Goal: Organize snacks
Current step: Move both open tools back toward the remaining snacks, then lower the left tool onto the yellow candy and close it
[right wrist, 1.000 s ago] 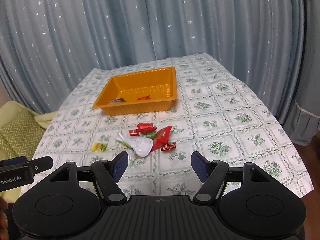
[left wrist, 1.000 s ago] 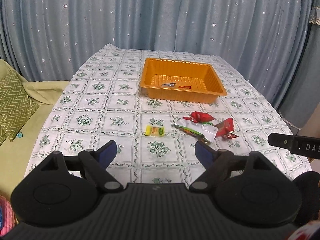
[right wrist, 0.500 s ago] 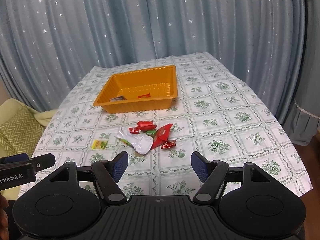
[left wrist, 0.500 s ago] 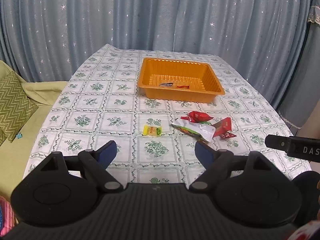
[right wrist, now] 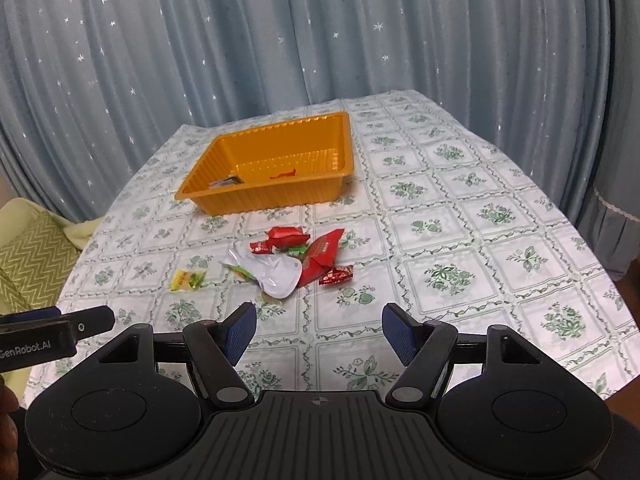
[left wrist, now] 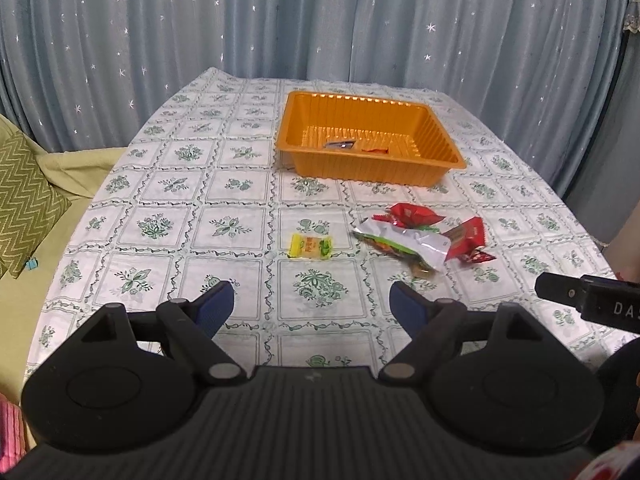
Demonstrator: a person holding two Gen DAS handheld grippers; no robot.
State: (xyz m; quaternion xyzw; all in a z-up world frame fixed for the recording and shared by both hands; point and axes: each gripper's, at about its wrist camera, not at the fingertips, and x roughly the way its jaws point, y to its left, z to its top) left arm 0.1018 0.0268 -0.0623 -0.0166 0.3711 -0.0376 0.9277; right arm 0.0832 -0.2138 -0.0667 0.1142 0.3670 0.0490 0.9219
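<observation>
"GenRobot.AI" on left tool (right wrist: 52,332) body, right wrist view; "DAS" on right tool (left wrist: 592,304) body, cut off.

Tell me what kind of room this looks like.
Probably a home living or dining room: a table under a green floral-print tablecloth, long blue star-speckled curtains behind it, and a green zigzag-patterned cushion on a sofa beside the table.

It was a home: star-speckled blue curtains (left wrist: 320,20), a green zigzag-patterned cushion (left wrist: 24,200), and a floral-tiled tablecloth (left wrist: 224,192) on the worktop.

Too small to identify: two wrappers in tray (left wrist: 372,168). Half hidden under white pouch (right wrist: 278,276): green packet.
</observation>
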